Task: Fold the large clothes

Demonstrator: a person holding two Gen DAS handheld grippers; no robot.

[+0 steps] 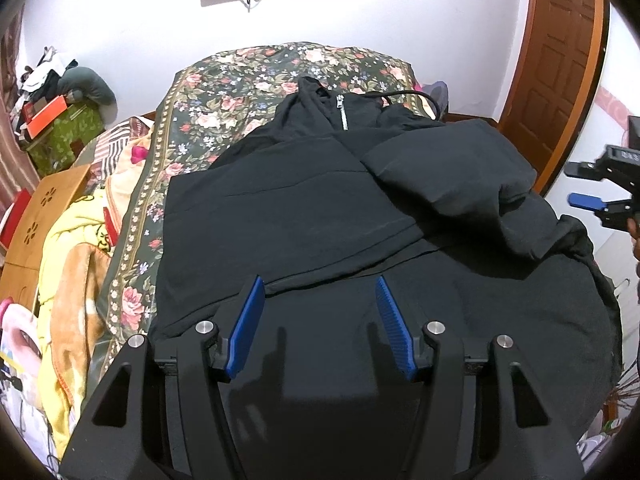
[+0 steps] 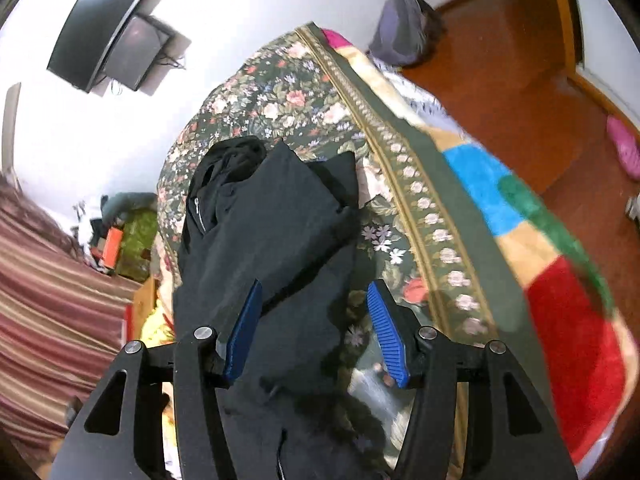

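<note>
Left tongs [image 1: 320,328] spread wide, nothing between them, right tongs [image 2: 316,332] likewise parted, empty

R gripper [image 2: 316,320] agape over blk hoodie [image 2: 272,240]

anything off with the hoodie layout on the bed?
Yes. The black hoodie is only partly tidy: its left edge lies straight, but the right side is bunched in a lump near the bed's edge. A black cord loops loose by the collar. Both grippers are open and hold nothing.
</note>
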